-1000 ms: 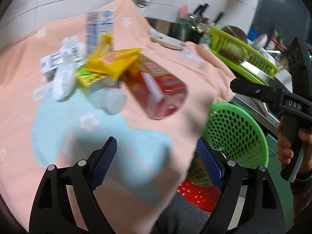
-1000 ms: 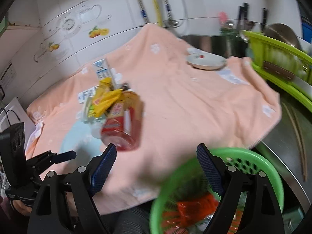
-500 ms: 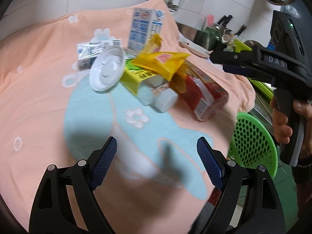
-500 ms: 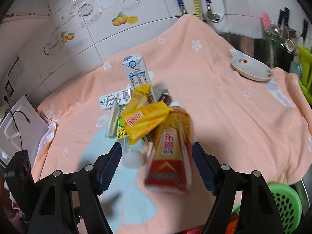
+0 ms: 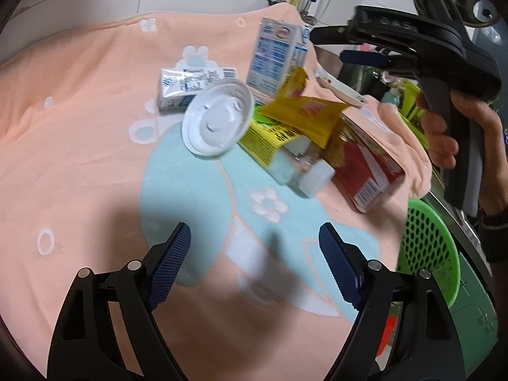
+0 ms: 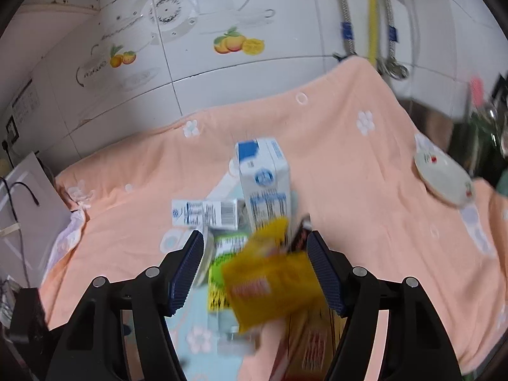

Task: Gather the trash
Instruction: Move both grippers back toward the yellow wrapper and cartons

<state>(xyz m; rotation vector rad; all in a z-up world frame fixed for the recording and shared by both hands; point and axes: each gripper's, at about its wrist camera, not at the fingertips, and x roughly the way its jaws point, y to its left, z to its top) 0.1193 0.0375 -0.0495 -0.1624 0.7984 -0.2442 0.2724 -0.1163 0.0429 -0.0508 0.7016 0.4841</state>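
Observation:
A pile of trash lies on a peach towel (image 5: pixel 79 133): an upright blue-white milk carton (image 5: pixel 276 57), a flat small carton (image 5: pixel 187 87), a white plastic lid (image 5: pixel 217 120), a yellow wrapper (image 5: pixel 304 116), a yellow-green packet (image 5: pixel 265 141) and a red box (image 5: pixel 365 166). My left gripper (image 5: pixel 254 270) is open and empty, short of the pile. My right gripper (image 6: pixel 254 270) is open, its jaws on either side of the yellow wrapper (image 6: pixel 270 282), with the milk carton (image 6: pixel 265 181) just beyond. The right gripper also shows in the left wrist view (image 5: pixel 358 47), above the pile.
A green perforated basket (image 5: pixel 425 250) sits below the towel's right edge. A white saucer (image 6: pixel 443 176) rests on the towel at the right. A tiled wall with pipes stands behind. Dish rack items crowd the far right.
My right gripper has moved forward and down over the pile, so the yellow wrapper now sits between its jaws. My left gripper's view has swung left, away from the basket.

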